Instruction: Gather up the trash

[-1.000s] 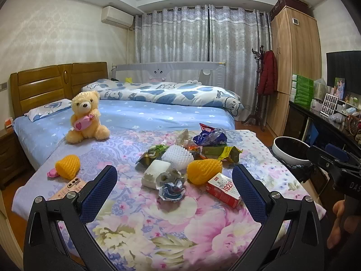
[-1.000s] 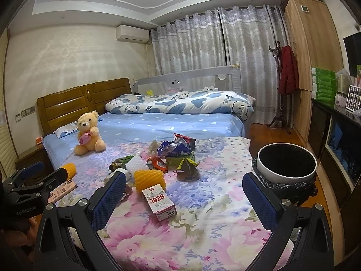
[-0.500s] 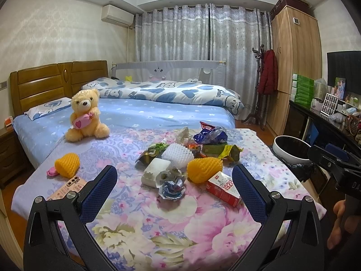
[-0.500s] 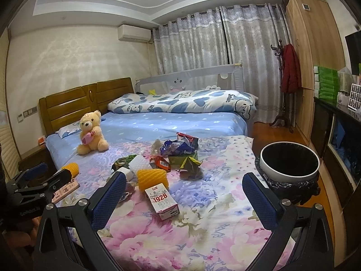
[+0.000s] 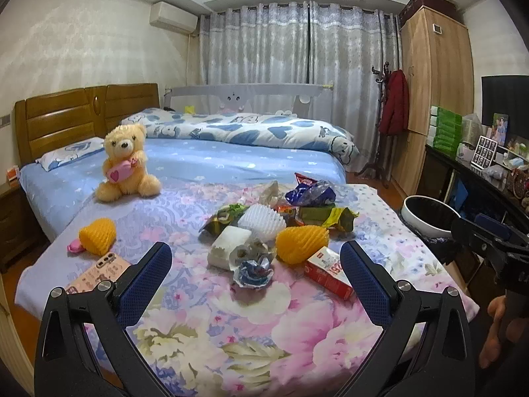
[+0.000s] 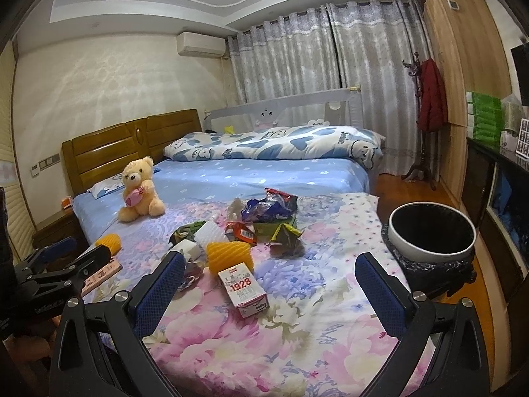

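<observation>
Showing both tools above the near end of a floral bedspread (image 6: 251, 340), neither one touching anything. Left gripper (image 5: 253, 271) and right gripper (image 6: 269, 284) each stand with jaws spread wide and nothing between them. Landmark: the red-and-white carton marked 1928 (image 6: 246, 289). Nearest the right gripper lies this carton; just behind it, an orange foam fruit net (image 6: 228, 254); to the net's left, a white foam block (image 5: 229, 246) and a crumpled foil wrapper (image 5: 253, 266). Farther behind the carton sits a heap of snack wrappers (image 6: 267, 210), topped by a blue bag. Right of the carton, off the bed edge, stands the lined waste bin (image 6: 433, 231), mouth open. Well left of the carton lie a second orange net (image 5: 97, 240) and a pink phone case (image 5: 99, 273); far behind, a teddy bear (image 6: 139, 188), likely not trash. Probable risks: pinching bedspread fabric along with thin wrappers; light foil slipping from the pads during carry; a mistaken pickup of the phone case; a release short of the bin's rim.
</observation>
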`<control>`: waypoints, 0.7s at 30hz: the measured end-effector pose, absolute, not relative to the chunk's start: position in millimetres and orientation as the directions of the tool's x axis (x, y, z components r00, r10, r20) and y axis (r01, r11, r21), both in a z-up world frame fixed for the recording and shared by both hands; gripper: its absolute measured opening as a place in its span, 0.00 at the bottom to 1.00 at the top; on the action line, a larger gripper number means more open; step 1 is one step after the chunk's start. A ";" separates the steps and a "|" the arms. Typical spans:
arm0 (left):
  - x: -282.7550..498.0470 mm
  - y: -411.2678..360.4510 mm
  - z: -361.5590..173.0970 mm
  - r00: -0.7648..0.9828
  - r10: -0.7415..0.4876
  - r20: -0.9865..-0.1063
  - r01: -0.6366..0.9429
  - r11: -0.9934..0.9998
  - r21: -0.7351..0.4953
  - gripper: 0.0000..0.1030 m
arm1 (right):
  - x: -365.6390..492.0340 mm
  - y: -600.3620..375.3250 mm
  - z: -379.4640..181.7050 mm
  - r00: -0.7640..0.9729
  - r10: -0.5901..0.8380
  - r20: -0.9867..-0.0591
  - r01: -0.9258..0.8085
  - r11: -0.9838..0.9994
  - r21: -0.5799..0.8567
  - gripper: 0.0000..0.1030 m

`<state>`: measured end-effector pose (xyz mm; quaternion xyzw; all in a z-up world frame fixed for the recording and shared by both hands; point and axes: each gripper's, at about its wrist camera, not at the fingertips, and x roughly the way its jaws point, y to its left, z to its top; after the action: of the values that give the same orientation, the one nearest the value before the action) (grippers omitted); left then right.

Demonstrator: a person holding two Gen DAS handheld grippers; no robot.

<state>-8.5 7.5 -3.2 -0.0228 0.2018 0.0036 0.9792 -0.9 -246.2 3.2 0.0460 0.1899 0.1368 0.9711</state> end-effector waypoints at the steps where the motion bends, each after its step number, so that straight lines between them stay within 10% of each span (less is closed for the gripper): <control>1: -6.4 9.0 -4.5 0.915 -0.002 -0.403 -0.018 0.999 -0.047 1.00 | 0.2 -244.8 1.9 0.886 0.289 -0.363 -0.254 0.957 0.141 1.00; 21: 72.4 44.7 -67.8 0.769 -0.024 -0.639 -0.054 0.993 -0.102 1.00 | 59.5 -216.3 -53.6 0.711 0.411 -0.570 -0.364 0.909 0.202 0.99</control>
<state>72.4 44.7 -67.8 -0.0570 0.3399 0.0080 0.9387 59.5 -216.3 -53.6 0.0373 0.3171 0.2095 0.9242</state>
